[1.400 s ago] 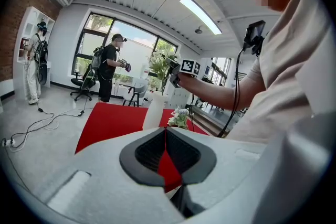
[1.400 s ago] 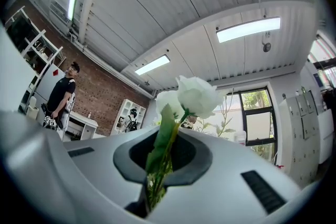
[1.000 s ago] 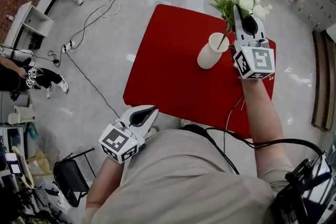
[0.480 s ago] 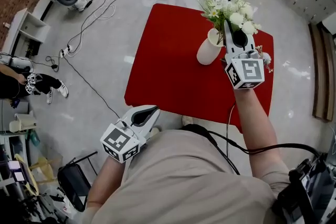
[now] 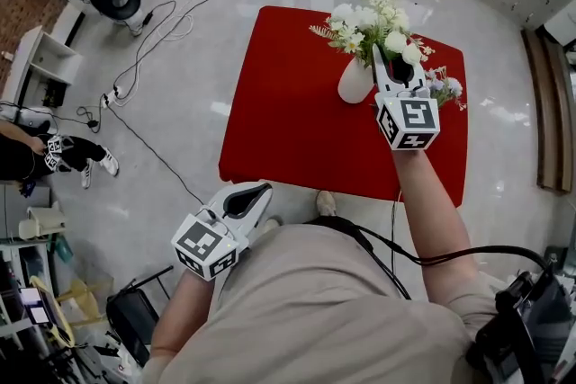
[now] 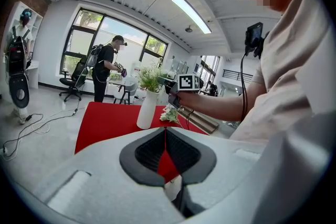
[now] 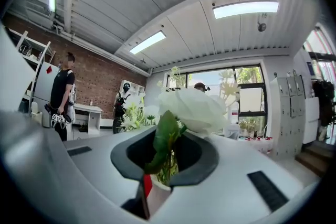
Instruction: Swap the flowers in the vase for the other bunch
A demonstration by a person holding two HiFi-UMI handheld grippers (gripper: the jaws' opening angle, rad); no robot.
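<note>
Head view showed a smooth white vase [image 5: 354, 84], narrow at the neck, standing on the square red surface [image 5: 288, 103] with white flowers [image 5: 369, 21] in it. A second bunch [image 5: 445, 88] lay just beside it. The right arm reached out level, and the right gripper [image 5: 389, 58] had just been opening, its jaws narrowly parted around the leafy green stems above the vase's mouth. The left gripper [image 5: 259, 191] hung near the torso, jaws together and empty.

beige short-sleeved shirt [image 5: 315, 310], black cable [image 5: 393, 216] over it. left gripper [image 5: 261, 191], right gripper [image 5: 389, 51]: white shells, black-and-white marker cubes.
</note>
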